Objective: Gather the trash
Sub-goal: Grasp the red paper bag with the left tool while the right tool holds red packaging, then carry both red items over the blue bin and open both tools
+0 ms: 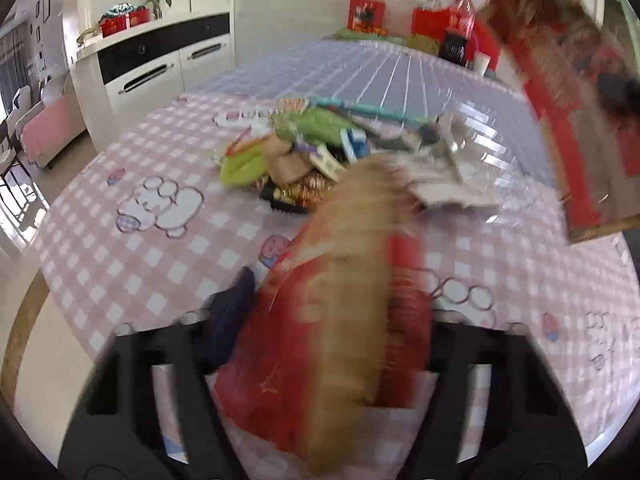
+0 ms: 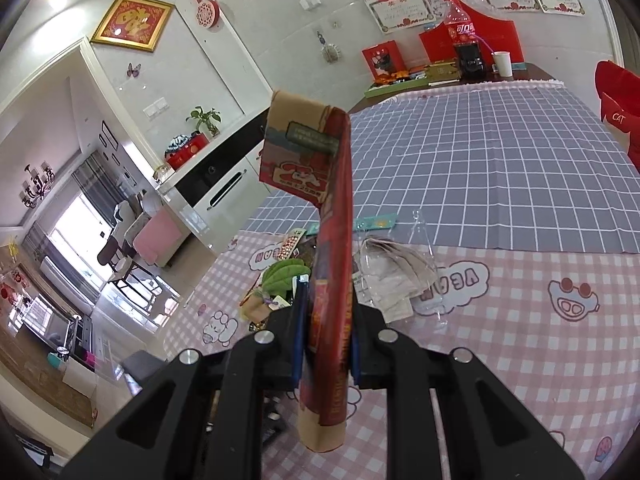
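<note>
Right gripper clamped on bag, held upright above trash pile. Bag reads light, floppy paper: hold rim. Left gripper half-open around blurred bag edge; contact unclear.

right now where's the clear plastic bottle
In the right wrist view the clear plastic bottle lies on its side on the pink checked tablecloth, just right of the red-and-tan paper bag clamped in the right gripper.
</note>
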Tool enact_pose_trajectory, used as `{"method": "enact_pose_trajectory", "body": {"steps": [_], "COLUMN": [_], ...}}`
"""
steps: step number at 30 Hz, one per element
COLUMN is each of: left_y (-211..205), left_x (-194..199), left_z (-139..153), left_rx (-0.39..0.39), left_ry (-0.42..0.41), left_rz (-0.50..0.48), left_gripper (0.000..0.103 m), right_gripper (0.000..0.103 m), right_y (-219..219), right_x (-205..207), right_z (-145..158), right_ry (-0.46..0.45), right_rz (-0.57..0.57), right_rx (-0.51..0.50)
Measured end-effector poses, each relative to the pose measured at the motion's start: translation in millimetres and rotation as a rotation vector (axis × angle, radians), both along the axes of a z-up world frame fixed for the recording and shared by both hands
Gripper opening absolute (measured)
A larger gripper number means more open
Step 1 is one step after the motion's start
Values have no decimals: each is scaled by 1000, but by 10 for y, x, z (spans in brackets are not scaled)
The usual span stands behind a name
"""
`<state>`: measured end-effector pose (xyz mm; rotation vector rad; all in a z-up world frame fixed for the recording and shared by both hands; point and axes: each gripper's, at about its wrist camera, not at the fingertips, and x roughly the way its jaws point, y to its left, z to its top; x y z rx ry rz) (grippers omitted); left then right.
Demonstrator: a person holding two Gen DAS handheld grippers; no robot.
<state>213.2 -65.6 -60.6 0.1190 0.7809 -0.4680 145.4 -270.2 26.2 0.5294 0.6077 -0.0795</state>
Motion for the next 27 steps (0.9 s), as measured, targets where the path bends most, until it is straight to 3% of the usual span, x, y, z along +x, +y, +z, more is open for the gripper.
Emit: {"method": "enact_pose_trajectory", "body": {"steps": [8, 15, 27], "left_y": [455, 1083, 2370], "left_x": [-120, -213, -482], "left_z": [391, 590, 504], "left_rx": [-27, -29, -8], "left_ry": [-126, -192, -134], "left_rz": [125, 288, 613], "left_gripper": [50, 50, 51], "right_gripper": [18, 18, 18], "right_y": [274, 892, 2544], "right_x": [174, 466, 804], "right_z": [-2, -29, -157], "right_ry": [-3, 9, 51], "right_rz": [94, 265, 673], "right_rx": [-1, -5, -39]}}
